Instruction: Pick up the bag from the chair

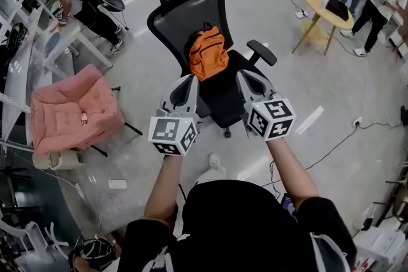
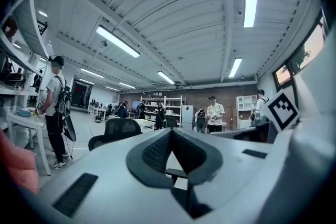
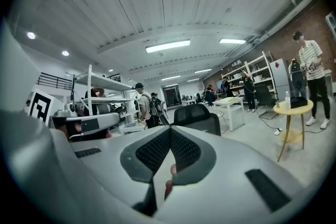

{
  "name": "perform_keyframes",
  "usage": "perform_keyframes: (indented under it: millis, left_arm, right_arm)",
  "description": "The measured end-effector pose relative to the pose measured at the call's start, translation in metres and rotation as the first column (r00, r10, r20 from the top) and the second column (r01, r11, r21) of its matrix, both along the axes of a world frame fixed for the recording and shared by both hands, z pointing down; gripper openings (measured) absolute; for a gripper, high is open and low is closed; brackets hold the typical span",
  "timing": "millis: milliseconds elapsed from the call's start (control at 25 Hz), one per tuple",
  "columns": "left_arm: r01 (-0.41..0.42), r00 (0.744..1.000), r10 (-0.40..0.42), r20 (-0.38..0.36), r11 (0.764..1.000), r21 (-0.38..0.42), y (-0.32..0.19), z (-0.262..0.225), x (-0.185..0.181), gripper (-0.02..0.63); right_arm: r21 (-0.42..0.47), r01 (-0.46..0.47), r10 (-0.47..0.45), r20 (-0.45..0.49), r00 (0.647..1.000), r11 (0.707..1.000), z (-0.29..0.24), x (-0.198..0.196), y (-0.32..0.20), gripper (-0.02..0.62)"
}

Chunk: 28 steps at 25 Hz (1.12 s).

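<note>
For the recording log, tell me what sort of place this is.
Most likely an open lab or workshop office: a black office chair holding an orange bag, white shelves, a bare grey floor crossed by cables, and strip lights overhead.

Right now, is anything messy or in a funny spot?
Nothing looks spilled, tipped over or broken. The one thing out of place is the orange bag: it sits on the seat of the black chair, standing upright and leaning against the backrest, where a person would sit.
</note>
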<state>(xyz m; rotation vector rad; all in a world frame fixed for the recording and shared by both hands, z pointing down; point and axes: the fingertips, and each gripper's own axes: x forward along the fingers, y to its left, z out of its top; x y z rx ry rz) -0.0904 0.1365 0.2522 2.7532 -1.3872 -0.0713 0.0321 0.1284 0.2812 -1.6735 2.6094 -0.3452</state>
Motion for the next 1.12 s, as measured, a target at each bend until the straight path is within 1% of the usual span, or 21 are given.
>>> perform_keyframes:
  millis: [240,400,560,720,880,1120]
  left_arm:
    - [0.000,1.000,0.000,-0.026,1.000,-0.017,-0.055,0.001,-0.028,0.009]
    - [-0.013,1.000,0.012,-0.026,1.000,-0.023,-0.086,0.003,-0.039,0.009]
    - [-0.016,0.999,0.015,-0.033,0.999,-0.033,-0.106,0.007,-0.045,0.009]
    - [-0.029,0.999,0.027,-0.040,0.998,-0.055,-0.121,0.017,-0.040,0.009]
    - [-0.042,0.998,0.039,-0.045,0.997,-0.060,-0.131,0.021,-0.030,0.009]
    - [-0.040,0.999,0.037,-0.041,0.995,-0.088,-0.156,0.039,-0.013,0.009]
  right_arm:
    - [-0.012,-0.006,0.006,-0.009,1.000,1.000,0.000,-0.024,-0.050,0.000]
    - [-0.004,-0.014,0.014,-0.013,1.000,1.000,-0.002,-0.033,-0.084,0.000]
    - [-0.009,-0.020,0.020,-0.017,1.000,1.000,0.001,-0.038,-0.103,0.000]
    - [-0.019,-0.024,0.023,-0.020,1.000,1.000,0.007,-0.037,-0.118,0.000]
    - [-0.026,-0.028,0.028,-0.021,0.999,0.999,0.012,-0.031,-0.128,0.001]
    - [-0.038,-0.027,0.027,-0.018,0.999,0.999,0.024,-0.013,-0.155,0.000]
